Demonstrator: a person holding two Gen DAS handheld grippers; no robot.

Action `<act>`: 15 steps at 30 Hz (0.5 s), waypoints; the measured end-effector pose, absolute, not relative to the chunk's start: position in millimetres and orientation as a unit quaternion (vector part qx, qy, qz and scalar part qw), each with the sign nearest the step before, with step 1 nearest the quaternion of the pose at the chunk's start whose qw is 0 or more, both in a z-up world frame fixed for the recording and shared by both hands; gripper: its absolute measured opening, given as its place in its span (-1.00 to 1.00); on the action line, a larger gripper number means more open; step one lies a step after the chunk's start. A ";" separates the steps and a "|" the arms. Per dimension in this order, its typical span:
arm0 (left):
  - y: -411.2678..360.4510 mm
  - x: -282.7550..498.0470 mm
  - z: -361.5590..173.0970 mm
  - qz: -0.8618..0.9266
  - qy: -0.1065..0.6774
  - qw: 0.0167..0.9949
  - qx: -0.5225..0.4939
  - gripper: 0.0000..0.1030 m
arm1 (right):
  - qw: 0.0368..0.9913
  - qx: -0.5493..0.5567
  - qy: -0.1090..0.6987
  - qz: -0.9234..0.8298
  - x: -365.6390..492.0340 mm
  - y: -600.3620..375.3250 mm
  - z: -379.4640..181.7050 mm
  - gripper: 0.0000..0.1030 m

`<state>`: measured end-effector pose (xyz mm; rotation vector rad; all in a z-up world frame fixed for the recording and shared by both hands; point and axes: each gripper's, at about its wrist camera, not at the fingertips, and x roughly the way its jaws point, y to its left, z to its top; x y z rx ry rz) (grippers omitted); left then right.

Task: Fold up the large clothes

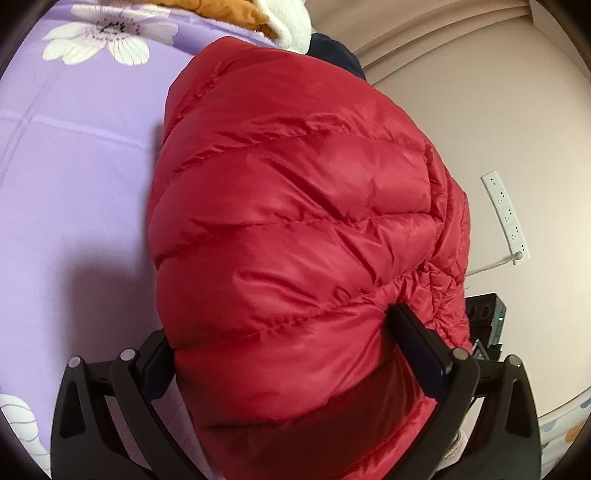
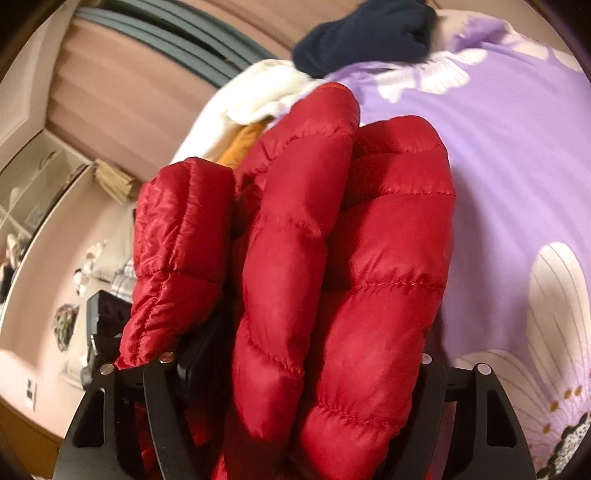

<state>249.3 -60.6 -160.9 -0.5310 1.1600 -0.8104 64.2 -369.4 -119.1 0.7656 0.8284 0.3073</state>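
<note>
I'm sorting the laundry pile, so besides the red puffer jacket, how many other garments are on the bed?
3, bunched at the bed's far edge behind the red puffer jacket: a white fleece, an orange-brown garment beneath it, and a navy garment beside them. More may be hidden.

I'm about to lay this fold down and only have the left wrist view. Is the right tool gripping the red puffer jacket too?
Observer: Yes, the right tool has thick bunched folds of the red quilted puffer jacket between its fingers.
Operator: Is anything hanging loose on that side?
Observer: One padded section of the jacket droops outside the right tool's left finger, over the floor side.
Operator: What lies beyond the jacket over there?
Observer: A dark navy garment sits at the far edge of the purple floral bedsheet, with a white fleecy garment beside it.
</note>
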 end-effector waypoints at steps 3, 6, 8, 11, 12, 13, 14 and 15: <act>-53.7 247.0 -156.5 -0.364 0.522 0.734 -0.239 0.99 | 0.835 0.358 0.386 0.157 69.2 -366.5 -116.2 0.49; -46.0 245.8 -152.9 -0.359 0.517 0.740 -0.237 1.00 | 0.835 0.357 0.385 0.165 82.0 -357.5 -114.0 0.49; -41.0 246.7 -150.3 -0.355 0.515 0.743 -0.237 1.00 | 0.834 0.355 0.386 0.171 90.3 -351.4 -112.3 0.49; -37.5 247.4 -145.5 -0.350 0.511 0.748 -0.239 1.00 | 0.833 0.352 0.387 0.182 99.6 -343.9 -110.4 0.49; -33.4 248.2 -145.3 -0.347 0.510 0.749 -0.240 1.00 | 0.833 0.350 0.388 0.185 100.2 -340.5 -109.8 0.49; -29.1 248.5 -145.5 -0.345 0.509 0.751 -0.241 1.00 | 0.832 0.347 0.389 0.188 102.3 -337.3 -108.5 0.49; -24.8 249.2 -146.5 -0.343 0.508 0.752 -0.242 1.00 | 0.832 0.346 0.390 0.190 107.9 -334.2 -108.2 0.49; -19.0 250.2 -148.0 -0.340 0.507 0.753 -0.244 1.00 | 0.831 0.345 0.390 0.193 110.1 -330.1 -107.9 0.49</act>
